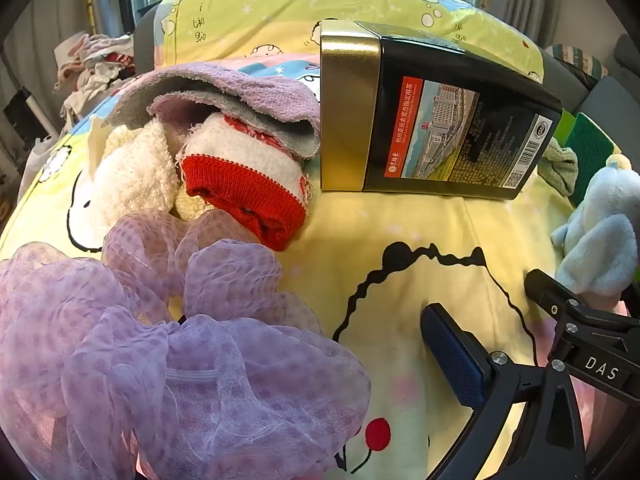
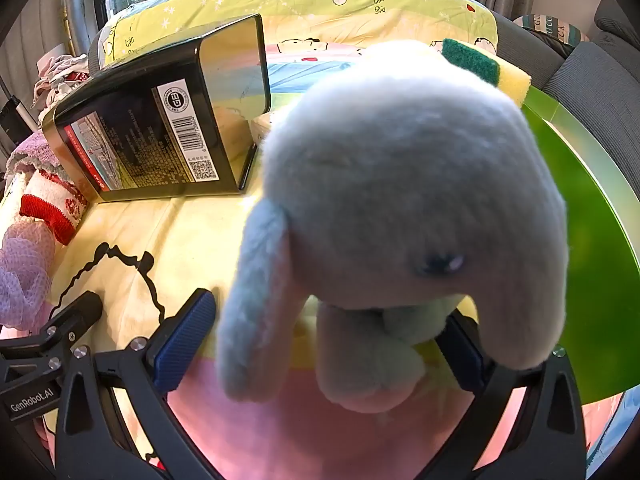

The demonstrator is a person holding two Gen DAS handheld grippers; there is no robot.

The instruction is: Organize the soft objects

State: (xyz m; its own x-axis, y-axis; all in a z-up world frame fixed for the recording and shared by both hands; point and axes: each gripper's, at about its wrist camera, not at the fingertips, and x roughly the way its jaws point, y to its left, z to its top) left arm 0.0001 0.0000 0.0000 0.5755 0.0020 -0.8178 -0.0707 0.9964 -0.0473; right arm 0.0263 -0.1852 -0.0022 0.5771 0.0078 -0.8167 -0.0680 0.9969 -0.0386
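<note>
The right gripper (image 2: 320, 344) stands spread around the light, squashy pale-blue plush toy (image 2: 400, 200), best pinched at its body; the left tongs' state cannot be told.

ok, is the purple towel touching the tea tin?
Touching. In the left wrist view the purple towel's folded edge presses against the gold end of the tea tin, with no bedsheet showing between them.

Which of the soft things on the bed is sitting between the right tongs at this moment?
The pale blue plush toy, right between the right tongs. The purple mesh scrunchie, red-cuffed sock and purple towel lie left of the black tin.
</note>
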